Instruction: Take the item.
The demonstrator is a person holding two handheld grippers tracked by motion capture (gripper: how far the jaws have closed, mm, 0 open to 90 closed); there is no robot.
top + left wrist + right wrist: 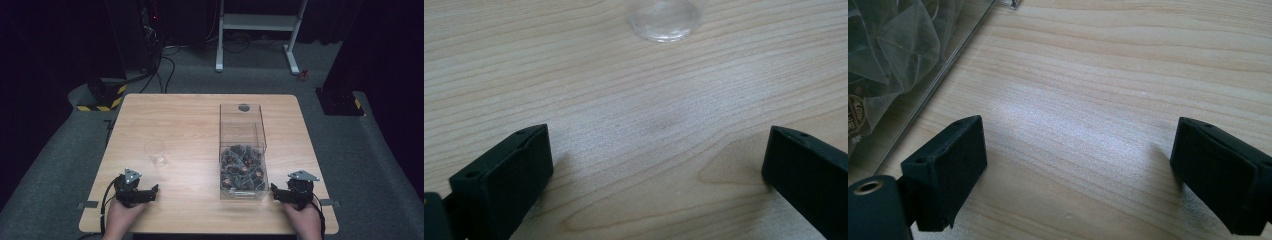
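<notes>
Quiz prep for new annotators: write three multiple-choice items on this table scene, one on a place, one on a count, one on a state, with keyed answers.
1. Where does the clear cup stand?
A. inside the clear box
B. on the table, left of the clear box
C. on the floor

2. How many grippers rest at the table's near edge?
A. one
B. two
C. three

3. How does the left gripper stand?
A. open
B. shut on the cup
C. shut on a packet

Answers:
1 B, the cup sits apart on bare wood.
2 B, the left one and the right gripper.
3 A, bare table between its jaws.
</notes>
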